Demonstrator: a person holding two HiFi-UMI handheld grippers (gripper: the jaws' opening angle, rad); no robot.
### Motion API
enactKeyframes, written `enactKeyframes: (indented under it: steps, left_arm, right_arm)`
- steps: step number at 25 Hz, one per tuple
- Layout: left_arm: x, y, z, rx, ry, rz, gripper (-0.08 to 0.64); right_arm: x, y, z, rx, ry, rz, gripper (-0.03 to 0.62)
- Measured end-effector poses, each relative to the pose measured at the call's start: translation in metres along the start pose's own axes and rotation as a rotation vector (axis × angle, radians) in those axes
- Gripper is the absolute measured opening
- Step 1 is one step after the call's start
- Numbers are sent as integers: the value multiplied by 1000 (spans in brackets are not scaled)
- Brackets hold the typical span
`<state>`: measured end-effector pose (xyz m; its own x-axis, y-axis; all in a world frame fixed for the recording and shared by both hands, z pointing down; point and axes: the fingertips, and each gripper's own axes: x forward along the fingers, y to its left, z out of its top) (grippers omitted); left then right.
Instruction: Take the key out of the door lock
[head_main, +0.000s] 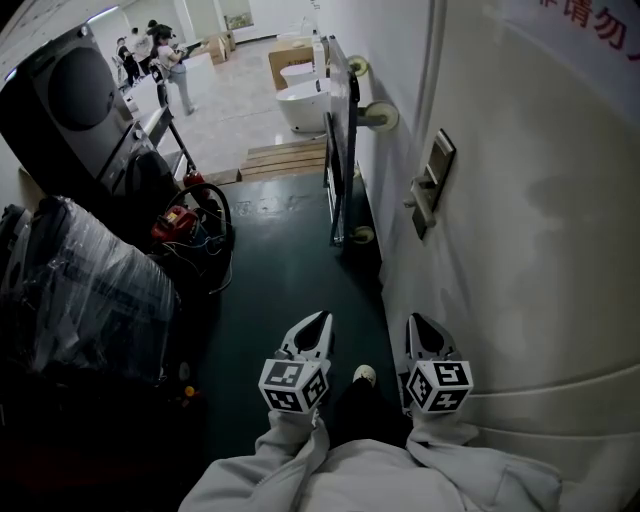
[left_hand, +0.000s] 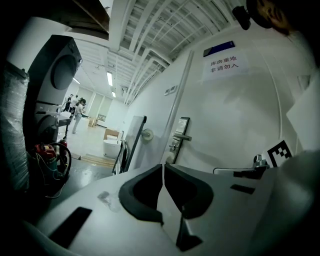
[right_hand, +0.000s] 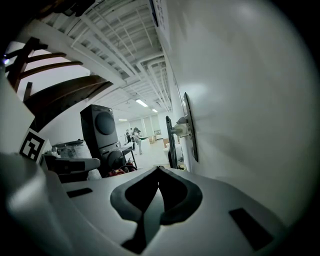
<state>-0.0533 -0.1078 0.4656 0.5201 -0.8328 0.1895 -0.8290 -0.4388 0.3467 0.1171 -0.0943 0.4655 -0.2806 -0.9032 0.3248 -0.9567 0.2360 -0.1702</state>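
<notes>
**A:** The key is too small to make out. You've only the lock plate (head_main: 433, 182) on the white door (head_main: 540, 270), up ahead of you.

**B:** Wrapped bundle (head_main: 85, 290) and dark drum machine (head_main: 70, 100) at your left (people (head_main: 170, 60) far beyond), green floor (head_main: 285, 280) between. Your left gripper (head_main: 320, 320) has its jaws pressed together, empty. Your right gripper (head_main: 416, 323) is the same, just beside the door.

Light comes from the ceiling strip lamps (left_hand: 109, 78) and from the far hall (head_main: 240, 90), which is bright and nearly washed out, while the near floor (head_main: 290, 290) and the wrapped stack (head_main: 90, 290) lie in deep shade. The white door (head_main: 530, 220) carries a soft, even sheen. Both gripper views bend strongly at the edges, darken to black in the corners, and are soft in the nearest foreground.
</notes>
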Motion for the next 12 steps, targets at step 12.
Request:
enactKeyframes:
  steps: [12]
  left_arm:
    - [54, 20, 18, 8, 10, 26, 23]
  right_arm:
    - [55, -28, 20, 17, 2, 8, 52]
